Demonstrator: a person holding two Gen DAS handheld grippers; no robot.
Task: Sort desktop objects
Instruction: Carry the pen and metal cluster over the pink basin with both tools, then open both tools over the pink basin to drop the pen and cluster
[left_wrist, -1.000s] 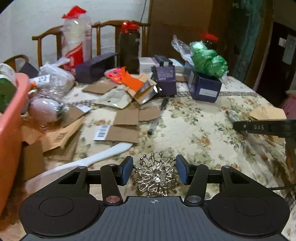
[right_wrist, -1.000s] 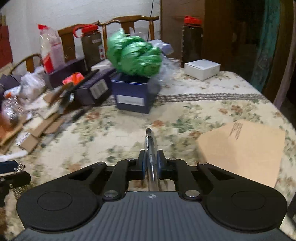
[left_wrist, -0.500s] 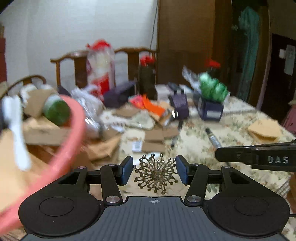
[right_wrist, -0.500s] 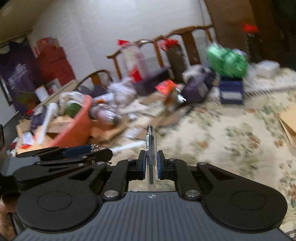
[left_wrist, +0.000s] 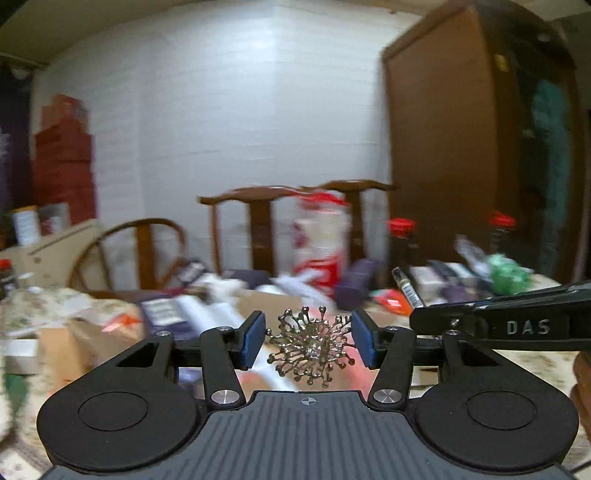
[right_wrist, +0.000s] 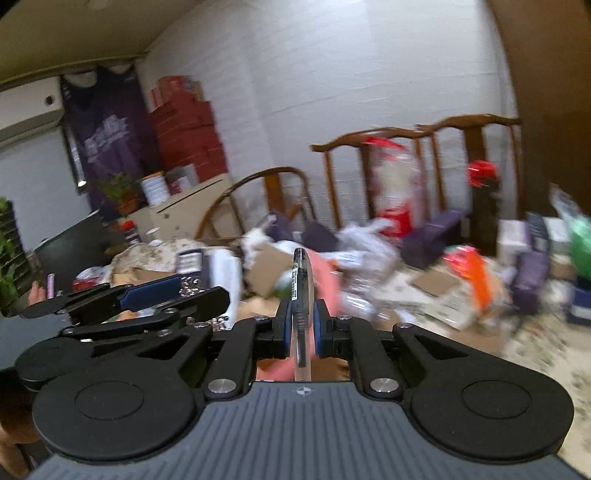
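While my left gripper (left_wrist: 308, 341) is pinching the spiky metal ornament (left_wrist: 312, 347) between its blue pads, my right gripper (right_wrist: 302, 326) is squeezing a clear pen (right_wrist: 301, 295) upright in its nearly closed jaws. Both things are hanging in the air above the cluttered table (right_wrist: 535, 347), just over the blurred pink basin (right_wrist: 325, 280). My right gripper is showing at the right edge of the left view, pen tip poking up. Wooden chairs (left_wrist: 258, 225) are standing behind the clutter.
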